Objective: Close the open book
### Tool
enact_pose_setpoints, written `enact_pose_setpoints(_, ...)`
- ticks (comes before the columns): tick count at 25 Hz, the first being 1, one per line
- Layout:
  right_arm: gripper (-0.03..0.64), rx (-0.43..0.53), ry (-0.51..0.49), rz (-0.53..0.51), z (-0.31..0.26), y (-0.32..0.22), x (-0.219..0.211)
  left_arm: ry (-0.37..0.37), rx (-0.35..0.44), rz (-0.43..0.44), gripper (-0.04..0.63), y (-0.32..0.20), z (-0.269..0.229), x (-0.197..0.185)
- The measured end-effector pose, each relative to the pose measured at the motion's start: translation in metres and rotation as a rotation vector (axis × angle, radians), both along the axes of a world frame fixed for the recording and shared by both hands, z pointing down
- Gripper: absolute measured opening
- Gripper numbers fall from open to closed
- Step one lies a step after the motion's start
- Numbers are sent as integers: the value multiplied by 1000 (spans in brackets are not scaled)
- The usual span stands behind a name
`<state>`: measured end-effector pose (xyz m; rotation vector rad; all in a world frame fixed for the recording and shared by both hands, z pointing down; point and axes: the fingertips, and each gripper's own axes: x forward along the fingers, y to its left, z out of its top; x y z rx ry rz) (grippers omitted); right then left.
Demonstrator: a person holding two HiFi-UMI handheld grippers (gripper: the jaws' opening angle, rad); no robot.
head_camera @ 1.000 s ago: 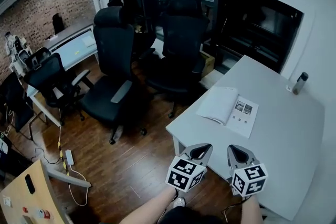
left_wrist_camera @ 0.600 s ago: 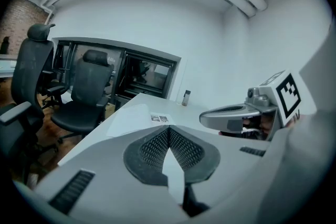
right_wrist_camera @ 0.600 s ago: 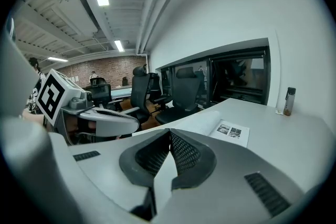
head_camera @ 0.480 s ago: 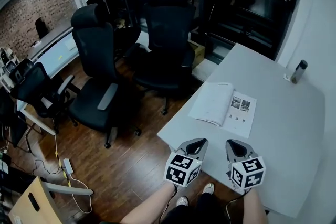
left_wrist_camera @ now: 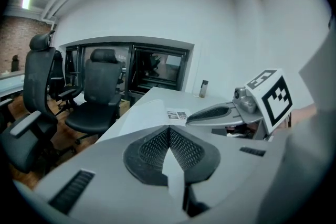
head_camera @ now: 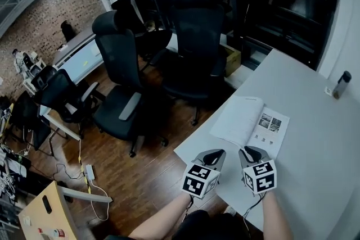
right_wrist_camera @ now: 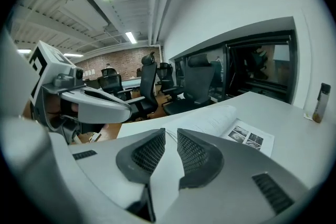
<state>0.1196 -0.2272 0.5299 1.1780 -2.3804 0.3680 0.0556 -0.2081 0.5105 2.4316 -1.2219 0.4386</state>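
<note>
Paper, light and floppy, the book (head_camera: 250, 123) lay open on the table (head_camera: 315, 146) just ahead of both grippers. It probably needed lifting by the raised left page's outer edge. The left gripper (head_camera: 215, 153) was closed and empty. The right gripper (head_camera: 253, 151) had just been opening to a narrow, empty gap.

An office; black swivel chairs (head_camera: 120, 59), white desks (head_camera: 315, 168), brick wall (head_camera: 52, 14)

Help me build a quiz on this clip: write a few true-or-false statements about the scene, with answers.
The book lies open on the white table. True.
The bottle stands touching the book. False: it stands apart, at the table's far corner.
The right gripper grips a page. False: its jaws, just opening, stand slightly apart with nothing between them.
The left gripper has its jaws together. True.
</note>
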Motion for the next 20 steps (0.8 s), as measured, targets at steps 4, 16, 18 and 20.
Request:
enact_pose_setpoints(4,112,7,70,-58,23,-27,-9,-35,-21,-38,5,-14,14,-8)
enact_pose_setpoints(16,204,-57,313,-48,74,-75,-26,18,-86,38,5,-49,43,-25)
enact_pose_setpoints(18,204,-71,285,-26,73,-75,-23,19,-102,48,5,-50,49,-26)
enact_pose_setpoints(20,202,-101,232,6,70,-74,-18,19,-115,58,5,-51,53,-26)
